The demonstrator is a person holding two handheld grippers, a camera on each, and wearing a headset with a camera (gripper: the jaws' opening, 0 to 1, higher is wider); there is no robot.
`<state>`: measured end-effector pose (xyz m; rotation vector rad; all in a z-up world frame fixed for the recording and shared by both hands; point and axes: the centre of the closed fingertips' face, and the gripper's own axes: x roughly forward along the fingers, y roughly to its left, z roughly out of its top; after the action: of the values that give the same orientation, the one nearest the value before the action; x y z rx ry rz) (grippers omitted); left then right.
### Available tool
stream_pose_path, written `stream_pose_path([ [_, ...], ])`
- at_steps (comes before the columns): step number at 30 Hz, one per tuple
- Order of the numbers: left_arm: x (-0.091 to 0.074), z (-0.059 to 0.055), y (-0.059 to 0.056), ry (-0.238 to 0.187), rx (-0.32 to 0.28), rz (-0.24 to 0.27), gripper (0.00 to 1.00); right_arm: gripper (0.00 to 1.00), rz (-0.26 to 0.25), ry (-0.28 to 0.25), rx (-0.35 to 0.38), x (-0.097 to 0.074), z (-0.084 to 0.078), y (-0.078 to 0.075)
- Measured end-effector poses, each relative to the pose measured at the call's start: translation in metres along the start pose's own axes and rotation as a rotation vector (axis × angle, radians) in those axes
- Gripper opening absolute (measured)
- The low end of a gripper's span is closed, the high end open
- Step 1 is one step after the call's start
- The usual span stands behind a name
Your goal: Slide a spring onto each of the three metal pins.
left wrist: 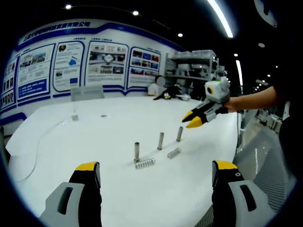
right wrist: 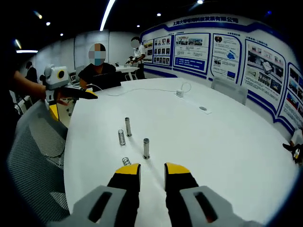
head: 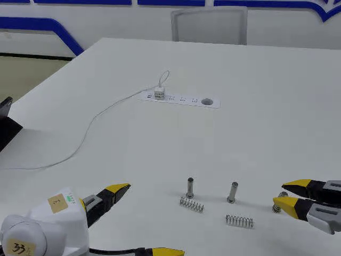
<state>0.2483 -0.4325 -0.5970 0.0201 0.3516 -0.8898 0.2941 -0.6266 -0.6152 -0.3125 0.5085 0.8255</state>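
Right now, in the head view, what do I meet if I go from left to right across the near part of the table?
left gripper → first pin → second pin → right gripper

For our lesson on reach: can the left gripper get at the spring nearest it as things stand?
Probably yes. The left gripper is open, and only bare table lies between it and the spring. The right gripper is off to the far side, out of the way.
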Motion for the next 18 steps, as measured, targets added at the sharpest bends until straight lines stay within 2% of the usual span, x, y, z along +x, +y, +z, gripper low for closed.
stream_pose_path([
  [3,0.003,-0.002,-0.001,0.014,0.010,-0.008,1.00,0.20,0.036,0.015,-0.011,0.007,-0.003,0.011],
  [11,0.003,-0.007,0.001,0.031,-0.003,-0.003,1.00,0.20,0.121,0.077,-0.034,0.036,-0.023,0.032],
  [18,0.003,-0.010,0.003,0.039,-0.013,0.004,1.00,0.20,0.158,0.162,-0.096,0.058,-0.044,0.037],
])
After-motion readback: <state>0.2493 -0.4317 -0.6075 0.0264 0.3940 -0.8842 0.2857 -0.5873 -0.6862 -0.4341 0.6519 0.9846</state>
